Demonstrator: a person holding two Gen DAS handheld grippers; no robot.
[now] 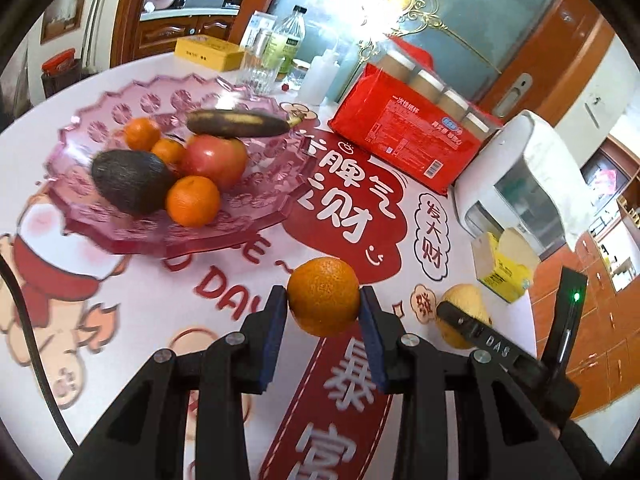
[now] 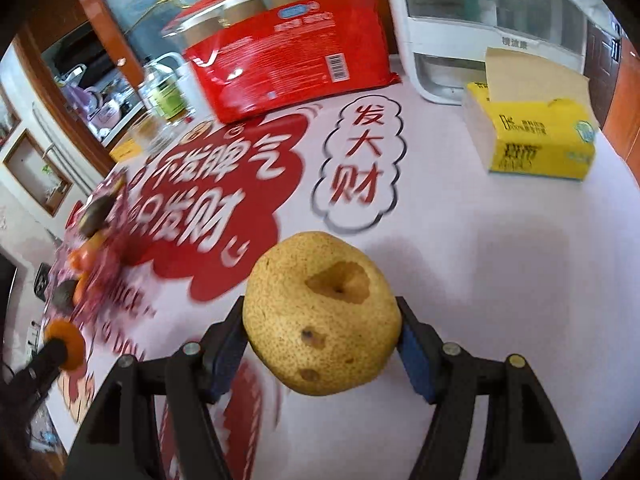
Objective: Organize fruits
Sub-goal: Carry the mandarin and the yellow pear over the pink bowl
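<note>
My left gripper (image 1: pixel 324 304) is shut on an orange (image 1: pixel 323 295), held above the table. A pink glass fruit plate (image 1: pixel 256 216) at the left holds an avocado (image 1: pixel 130 182), a tomato (image 1: pixel 214 158), a dark banana (image 1: pixel 240 123) and three small oranges (image 1: pixel 193 201). My right gripper (image 2: pixel 322 328) is shut on a yellow speckled pear (image 2: pixel 322 314). In the left wrist view the pear (image 1: pixel 466 300) and the right gripper (image 1: pixel 480 328) show at the lower right. In the right wrist view the plate (image 2: pixel 108 216) and the held orange (image 2: pixel 66 344) are blurred at the left.
A red pack of paper cups (image 1: pixel 404 136), a white appliance (image 1: pixel 516 184) and a yellow tissue box (image 1: pixel 504 264) stand at the right. A glass (image 1: pixel 258 68), bottles (image 1: pixel 288 44) and a yellow box (image 1: pixel 208 53) stand at the back. The table edge runs at the right.
</note>
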